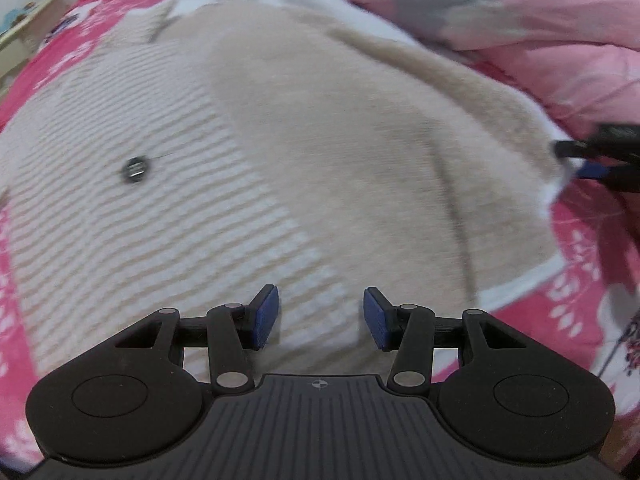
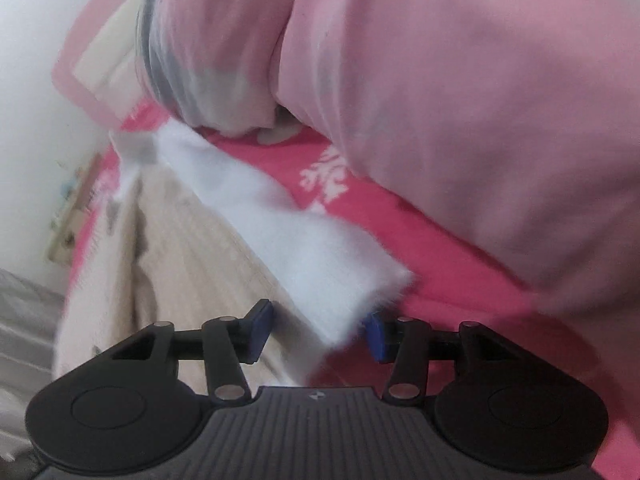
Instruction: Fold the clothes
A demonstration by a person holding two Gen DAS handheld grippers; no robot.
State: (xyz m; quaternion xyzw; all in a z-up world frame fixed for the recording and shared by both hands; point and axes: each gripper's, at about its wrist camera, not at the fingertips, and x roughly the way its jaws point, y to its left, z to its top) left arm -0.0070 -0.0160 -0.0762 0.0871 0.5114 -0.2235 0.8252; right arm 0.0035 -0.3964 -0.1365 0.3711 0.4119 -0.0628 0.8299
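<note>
Left tongs [image 1: 320, 318]: seen nearest the lens in the left wrist view; blue pads stand apart with nothing between them, poised above the garment.
Right tongs [image 2: 316, 330]: blue pads are parted; the white hem's corner lies between them, but no pad is seen pressing on it. In the left wrist view they appear at the garment's right edge.
Beige sweater [image 1: 320, 140]: spread flat on the bed, one half ribbed, the other smooth; a small dark button [image 1: 136, 170] is seen on the ribbed half.
White hem [image 2: 288, 232]: a fluffy white band along the sweater's edge, blurred.
Bed sheet [image 2: 420, 264]: bright pink with white leaf print, lying under the sweater.
Quilt [image 2: 460, 100]: pale pink, bunched beyond the sweater.
</note>
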